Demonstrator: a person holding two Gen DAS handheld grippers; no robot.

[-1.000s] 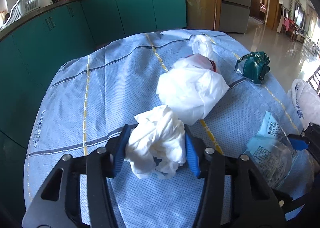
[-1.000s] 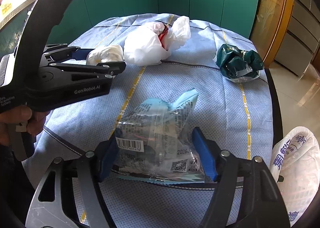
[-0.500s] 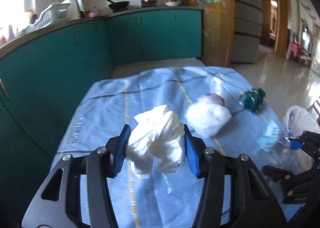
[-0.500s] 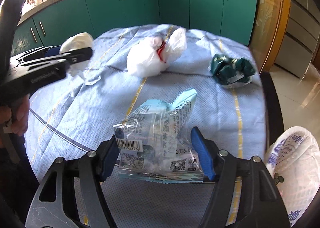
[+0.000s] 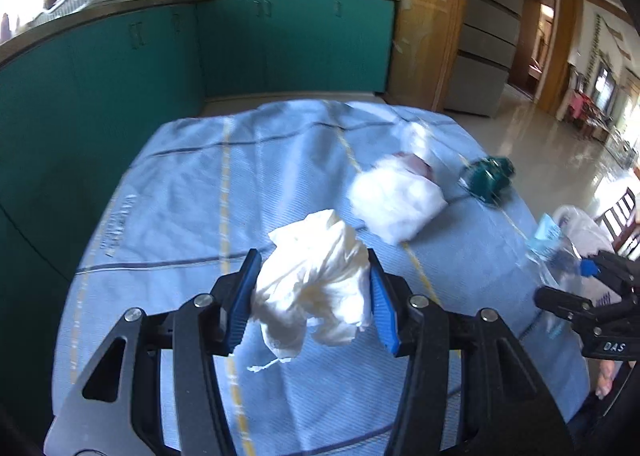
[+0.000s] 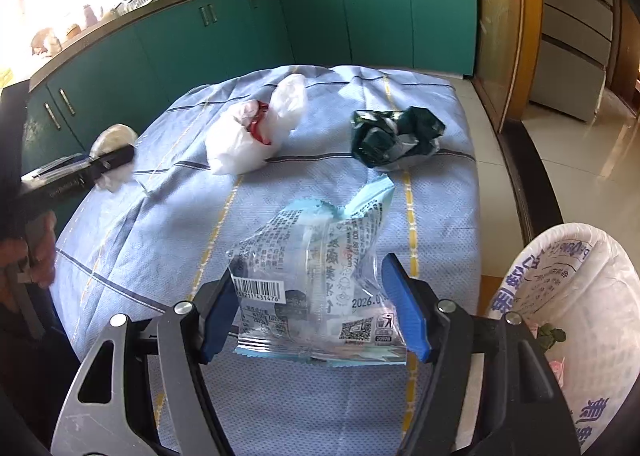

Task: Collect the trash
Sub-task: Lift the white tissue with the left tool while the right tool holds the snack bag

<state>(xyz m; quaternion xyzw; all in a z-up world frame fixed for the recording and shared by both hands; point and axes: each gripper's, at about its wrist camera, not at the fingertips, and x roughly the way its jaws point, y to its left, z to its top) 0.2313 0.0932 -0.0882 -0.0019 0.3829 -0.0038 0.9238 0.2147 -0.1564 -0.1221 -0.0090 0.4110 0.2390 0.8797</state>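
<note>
Now that both grippers have risen off the table (image 6: 436, 192), each carries trash clear of the cloth: the left gripper (image 5: 312, 292) is clamped on a tissue wad (image 5: 316, 288), the right gripper (image 6: 316, 308) on a wrapper (image 6: 316, 280). Next comes the bin bag (image 6: 580, 296), near right; a white bag (image 6: 248, 136) and green wrapper (image 6: 396, 136) remain far.

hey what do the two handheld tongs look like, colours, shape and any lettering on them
Both are matte black frames with triangular cutouts and round silver bolts at the pivots. The left tongs and right tongs each end in two flat blue ribbed pads. Seen from the side, the right one's body carries white lettering reading DAS. No cables show, and no sleeve can be made out.
</note>
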